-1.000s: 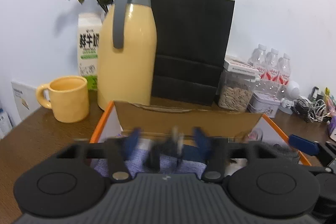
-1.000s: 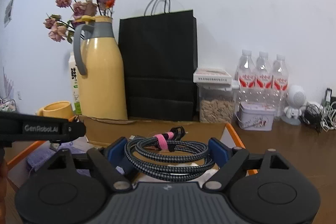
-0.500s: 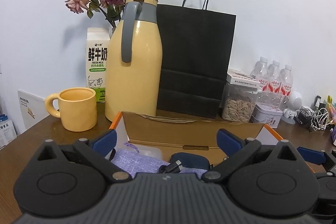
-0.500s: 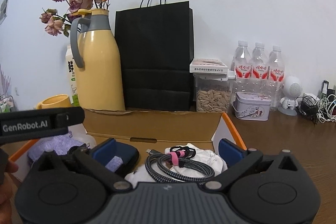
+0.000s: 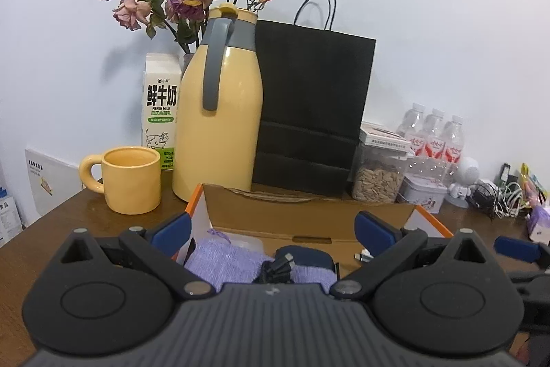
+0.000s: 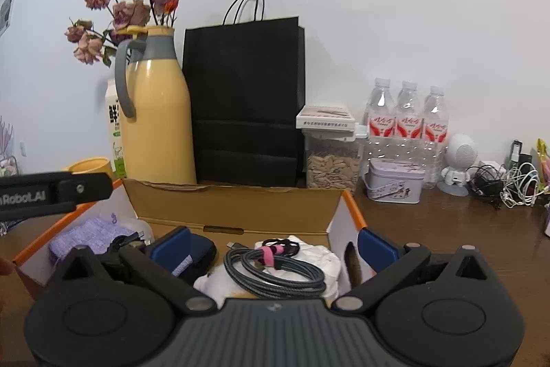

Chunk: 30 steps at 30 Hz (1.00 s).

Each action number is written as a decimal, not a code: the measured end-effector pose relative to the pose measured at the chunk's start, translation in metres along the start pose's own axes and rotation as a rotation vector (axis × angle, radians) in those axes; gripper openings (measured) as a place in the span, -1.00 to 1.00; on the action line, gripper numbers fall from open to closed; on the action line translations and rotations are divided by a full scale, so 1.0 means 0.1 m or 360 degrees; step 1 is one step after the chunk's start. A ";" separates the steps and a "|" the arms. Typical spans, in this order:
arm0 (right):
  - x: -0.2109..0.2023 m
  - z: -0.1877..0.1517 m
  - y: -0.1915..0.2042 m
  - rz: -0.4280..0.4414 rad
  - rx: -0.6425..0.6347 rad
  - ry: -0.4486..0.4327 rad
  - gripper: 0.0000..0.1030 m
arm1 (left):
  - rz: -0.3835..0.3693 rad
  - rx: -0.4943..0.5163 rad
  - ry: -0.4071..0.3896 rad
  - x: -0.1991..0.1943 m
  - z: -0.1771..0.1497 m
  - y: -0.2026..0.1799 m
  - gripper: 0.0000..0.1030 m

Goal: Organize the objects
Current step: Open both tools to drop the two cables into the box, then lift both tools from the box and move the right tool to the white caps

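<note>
An open cardboard box (image 5: 309, 215) with orange edges (image 6: 233, 207) sits on the wooden table. In it lie a lilac knitted pouch (image 5: 223, 260) (image 6: 89, 234), a dark blue case (image 5: 306, 255) (image 6: 197, 252), a small black cable (image 5: 278, 267), and a coiled grey braided cable (image 6: 275, 270) with a pink tie on white cloth (image 6: 326, 260). My left gripper (image 5: 273, 229) is open and empty above the pouch. My right gripper (image 6: 271, 241) is open and empty above the coiled cable.
Behind the box stand a yellow thermos (image 5: 220, 112), a yellow mug (image 5: 129, 178), a milk carton (image 5: 161, 106), a black paper bag (image 5: 309, 106), a seed jar (image 6: 331, 157), a tin (image 6: 395, 185), water bottles (image 6: 407, 123) and tangled cables (image 6: 508, 181).
Both grippers opened and let go: the coiled cable now lies on the white cloth, the small black cable on the pouch. Both grippers have drawn back and up from the box.
</note>
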State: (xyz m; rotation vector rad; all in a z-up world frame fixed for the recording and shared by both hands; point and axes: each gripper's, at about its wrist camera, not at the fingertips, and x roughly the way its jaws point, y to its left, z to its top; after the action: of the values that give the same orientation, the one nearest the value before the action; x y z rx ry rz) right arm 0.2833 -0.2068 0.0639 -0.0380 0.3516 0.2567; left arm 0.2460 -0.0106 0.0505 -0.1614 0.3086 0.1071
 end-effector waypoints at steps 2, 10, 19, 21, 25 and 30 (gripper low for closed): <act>-0.09 -0.03 -0.04 -0.0008 0.0004 -0.0014 1.00 | -0.0008 0.0003 0.0003 -0.05 -0.02 0.01 1.00; -0.46 -0.21 -0.19 -0.0018 -0.0025 -0.0047 1.00 | -0.0038 0.0037 0.0000 -0.30 -0.17 0.12 1.00; -0.79 -0.65 -0.33 0.0059 -0.0091 0.0154 1.00 | -0.0085 0.0184 0.0103 -0.56 -0.47 0.14 1.00; -0.86 -0.74 -0.35 0.0080 -0.0094 0.0194 1.00 | -0.0129 0.0202 0.0154 -0.59 -0.54 0.15 1.00; -0.91 -0.86 -0.36 0.0096 -0.0110 0.0278 1.00 | -0.0161 0.0236 0.0241 -0.64 -0.68 0.13 1.00; -0.90 -0.90 -0.30 0.0145 -0.0144 0.0313 0.76 | -0.0185 0.0267 0.0298 -0.66 -0.79 0.10 1.00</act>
State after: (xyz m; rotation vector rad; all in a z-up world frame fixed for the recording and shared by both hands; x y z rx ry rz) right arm 0.1790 -0.2651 0.0103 -0.1374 0.5377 0.3603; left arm 0.1593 -0.0200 -0.0047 -0.0227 0.4922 -0.0495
